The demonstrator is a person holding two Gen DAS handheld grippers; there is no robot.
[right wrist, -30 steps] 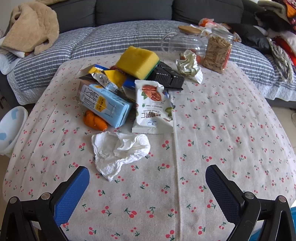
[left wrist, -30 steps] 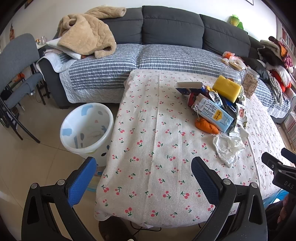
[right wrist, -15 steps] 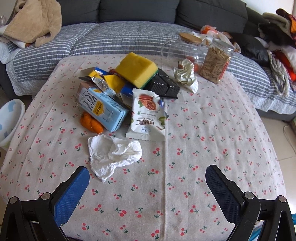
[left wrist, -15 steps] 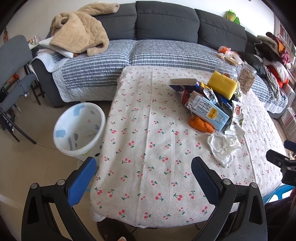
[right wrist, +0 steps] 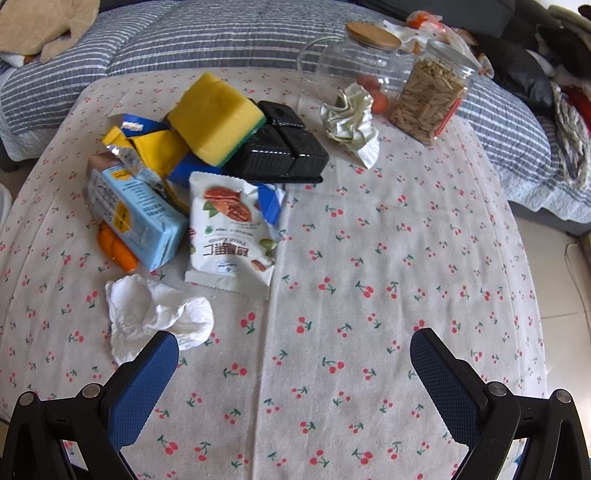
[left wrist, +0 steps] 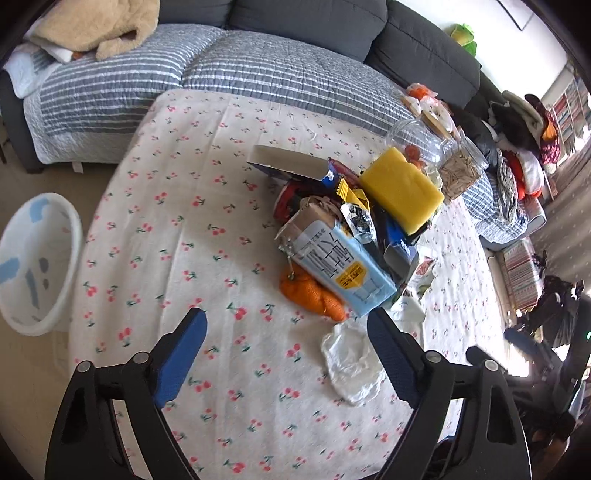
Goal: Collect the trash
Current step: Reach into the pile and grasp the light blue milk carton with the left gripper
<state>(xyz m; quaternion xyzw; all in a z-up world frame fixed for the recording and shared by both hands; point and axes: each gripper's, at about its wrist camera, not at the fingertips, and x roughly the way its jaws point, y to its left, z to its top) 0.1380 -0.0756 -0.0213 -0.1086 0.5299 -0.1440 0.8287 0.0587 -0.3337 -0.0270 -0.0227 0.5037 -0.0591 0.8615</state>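
Bench [right wrist: 406,240]: covered by a white cloth printed with red cherries; sofa with a grey striped quilt [left wrist: 277,74] beyond its far edge; a beige blanket [left wrist: 99,29] heaped on the sofa's far left.

Left gripper [left wrist: 288,354]: blue pads apart and closing, nothing between them but bare cloth. Crumpled white tissue [left wrist: 351,369] lies on the bench just inside its right finger.

Right gripper [right wrist: 295,373]: pads wide apart over bare cloth, nothing held. The same tissue lies just ahead of its left fingertip, partly behind it.

Trash heap, ahead and left of the right gripper:
- light blue carton [right wrist: 136,218], lying on its side;
- orange peel [right wrist: 116,247], tucked under the carton's near end;
- white nut snack bag [right wrist: 231,236], flat, just right of the carton;
- yellow sponge [right wrist: 216,114], atop the heap;
- black plastic tray [right wrist: 284,147], right of the sponge;
- yellow and blue wrappers [right wrist: 147,144], behind the carton.

Further ahead, toward the right: crumpled pale wrapper [right wrist: 351,122]; clear jar of seeds [right wrist: 428,92]; glass jar with a wooden lid [right wrist: 354,55].

Floor: white waste bin [left wrist: 37,258], well left of the left gripper, beside the bench.

Far right of the room: piled clothing [left wrist: 517,147].
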